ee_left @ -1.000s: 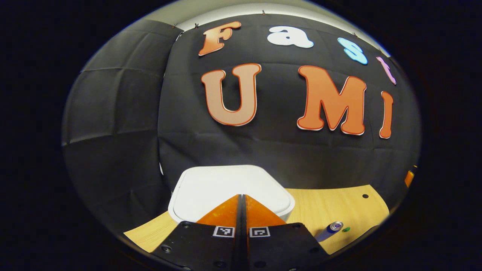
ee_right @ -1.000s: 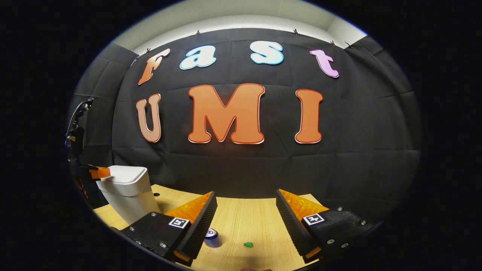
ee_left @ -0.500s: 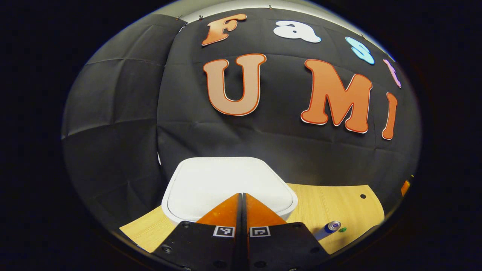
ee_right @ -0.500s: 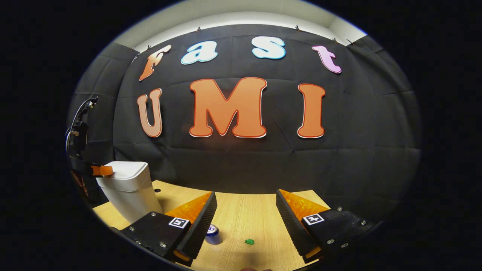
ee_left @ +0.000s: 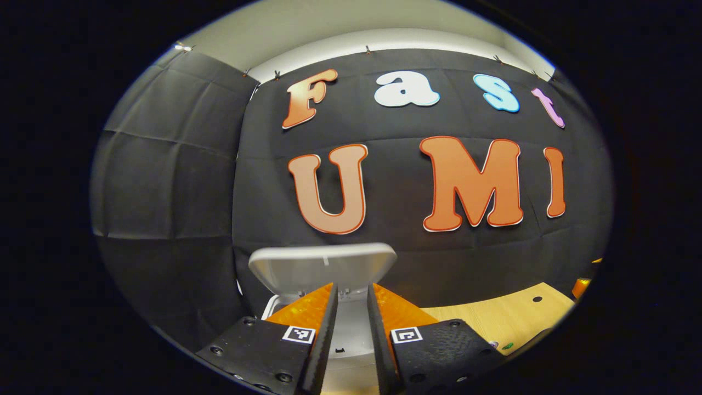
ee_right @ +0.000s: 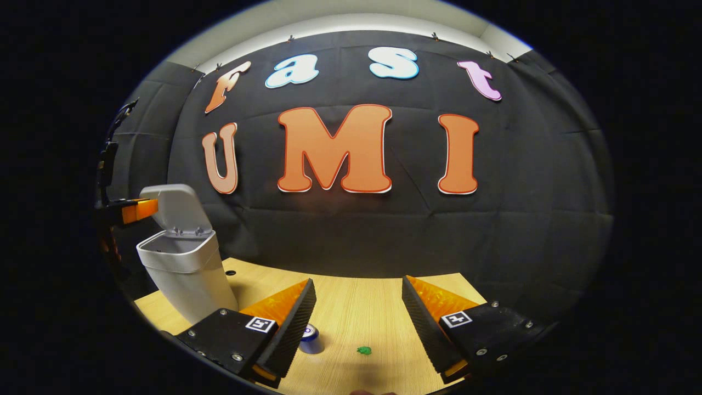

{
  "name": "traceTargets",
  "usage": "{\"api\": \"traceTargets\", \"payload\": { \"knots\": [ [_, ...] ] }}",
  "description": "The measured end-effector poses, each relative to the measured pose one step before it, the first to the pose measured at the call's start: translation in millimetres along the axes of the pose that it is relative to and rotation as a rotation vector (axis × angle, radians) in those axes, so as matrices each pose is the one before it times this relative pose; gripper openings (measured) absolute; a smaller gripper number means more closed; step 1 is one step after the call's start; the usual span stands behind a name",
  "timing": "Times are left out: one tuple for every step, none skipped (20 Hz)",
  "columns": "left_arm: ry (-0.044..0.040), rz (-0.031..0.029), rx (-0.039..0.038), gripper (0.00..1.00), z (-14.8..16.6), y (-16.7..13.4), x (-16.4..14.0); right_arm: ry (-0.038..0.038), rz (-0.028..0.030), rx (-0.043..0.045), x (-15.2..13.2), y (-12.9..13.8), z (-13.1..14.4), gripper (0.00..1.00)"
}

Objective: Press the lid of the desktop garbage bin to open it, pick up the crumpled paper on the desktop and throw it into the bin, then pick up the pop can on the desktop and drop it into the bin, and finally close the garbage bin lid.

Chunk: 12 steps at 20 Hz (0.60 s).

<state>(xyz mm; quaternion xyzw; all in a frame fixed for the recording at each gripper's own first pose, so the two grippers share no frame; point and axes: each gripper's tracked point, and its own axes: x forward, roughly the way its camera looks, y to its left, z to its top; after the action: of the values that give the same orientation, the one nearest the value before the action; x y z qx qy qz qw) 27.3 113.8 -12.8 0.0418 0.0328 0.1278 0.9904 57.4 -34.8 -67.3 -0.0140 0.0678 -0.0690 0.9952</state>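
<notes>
The white plastic bin's lid (ee_right: 174, 207) had just popped up, so the bin (ee_right: 184, 274) at the worktop's (ee_right: 356, 307) left edge was open. My left hand-held gripper (ee_left: 351, 299) was slightly open, empty; my right hand-held gripper (ee_right: 359, 299) wide open over the small green paper (ee_right: 362, 350).

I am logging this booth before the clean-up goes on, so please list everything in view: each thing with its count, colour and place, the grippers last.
White plastic desktop garbage bin: one, white, at the table's left end, standing upright.
Bin's hinged lid: one, white, raised and open at the back of the bin.
Pop can: one, blue with a silver end, on the table near the right gripper's left finger.
Small crumpled paper: one, green, on the table to the right of the can.
Light wooden table: one, tan, under everything.
Left gripper: one, fingers slightly apart, in front of the open bin.
Right gripper: one, fingers wide apart, above the can and paper.
</notes>
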Motion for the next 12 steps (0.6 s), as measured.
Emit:
{"api": "traceTargets", "payload": {
  "knots": [
    [-0.02672, -0.00433, 0.00122, 0.37, 7.18, -1.19, 0.64, 0.00547, 0.00352, 0.00114, 1.43, -0.73, -3.82, 0.94],
    [-0.02258, -0.00688, 0.00401, 0.43, 4.46, -4.33, 1.22, 0.00656, 0.00164, -0.00035, 1.92, -0.25, -4.88, 0.94],
    [-0.01796, -0.00759, 0.01244, 0.53, 4.79, -3.31, -0.3, 0.00891, 0.00372, 0.00118, 1.97, 0.48, -4.99, 0.94],
    [-0.0185, -0.00791, 0.00847, 0.63, 4.21, 0.38, -0.06, 0.00791, 0.00194, -0.00136, 1.97, -1.26, -6.5, 0.94],
    [-0.01902, -0.01342, 0.00224, 0.72, 5.94, -3.39, -1.33, 0.00807, 0.00225, -0.00296, 3.32, -0.57, -7.05, 0.94],
    [-0.02016, -0.01401, -0.00291, 0.77, 4.61, -4.05, -0.43, 0.00851, 0.00194, -0.00551, 3.83, -0.29, -8.41, 0.94],
    [-0.01085, -0.01582, -0.00756, 0.83, 4.08, -5.12, -0.25, 0.01264, 0.00214, -0.00873, 4.97, -0.37, -10.33, 0.94],
    [-0.01051, -0.01688, -0.00576, 0.84, 3.31, -7.1, -2.36, 0.02152, 0.00384, -0.00776, 6.22, 0.75, -13.25, 0.94],
    [0.00177, -0.01718, -0.00517, 0.85, 1.37, -5.92, -2.16, 0.02316, 0.00593, -0.00644, 6.84, 1.0, -13.37, 0.94],
    [-0.0038, -0.01593, 0.00163, 0.83, 1.95, -4.45, -3.18, 0.02437, 0.00617, -0.00255, 5.96, 1.34, -15.42, 0.94],
    [-0.00244, -0.01375, -0.00049, 0.92, 2.37, -3.69, -3.63, 0.02925, 0.00587, -0.0005, 7.41, 0.8, -14.99, 0.94],
    [-0.00484, -0.01411, 0.00028, 0.96, 1.97, -4.29, 0.16, 0.03176, 0.00239, 0.00138, 7.53, 0.54, -12.72, 0.94]
  ]
}}
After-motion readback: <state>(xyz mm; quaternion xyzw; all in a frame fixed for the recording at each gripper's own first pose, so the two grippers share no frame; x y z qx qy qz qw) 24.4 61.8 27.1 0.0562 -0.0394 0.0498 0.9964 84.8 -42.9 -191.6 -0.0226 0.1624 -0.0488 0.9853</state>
